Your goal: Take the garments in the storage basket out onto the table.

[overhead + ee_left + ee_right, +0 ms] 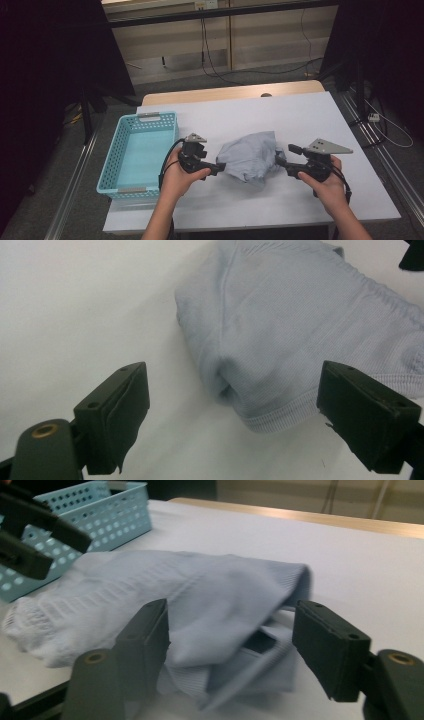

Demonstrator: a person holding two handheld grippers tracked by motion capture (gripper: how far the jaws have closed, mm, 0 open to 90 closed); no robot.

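Crumpled pale blue knitted garment (250,156) lies in a soft heap near the middle of the white table top (300,115), with the turquoise perforated plastic basket (137,150) well apart from it at nine o'clock in the high view. The heap's long axis seems to run roughly from nine to three o'clock, so each end faces one gripper.

From the left gripper (218,169) the cloth lies at three o'clock, its jaw tips just at the heap's near edge. In the left gripper view the jaws stand wide apart, with a folded ribbed hem (272,415) lying between them toward the one o'clock side; neither pad presses it.

From the right gripper (279,161) the cloth lies at nine o'clock. In the right gripper view the jaws (230,650) are likewise apart, straddling a bunched fold with a dark label (259,642) tucked in it; the cloth brushes the left jaw but is not pinched.

Both hands sit about equally close, each touching or just beside its own end. Any coming grip would, I judge, depend on each gripper pushing inward along that axis so a fold sits deeper between the pads before they close.
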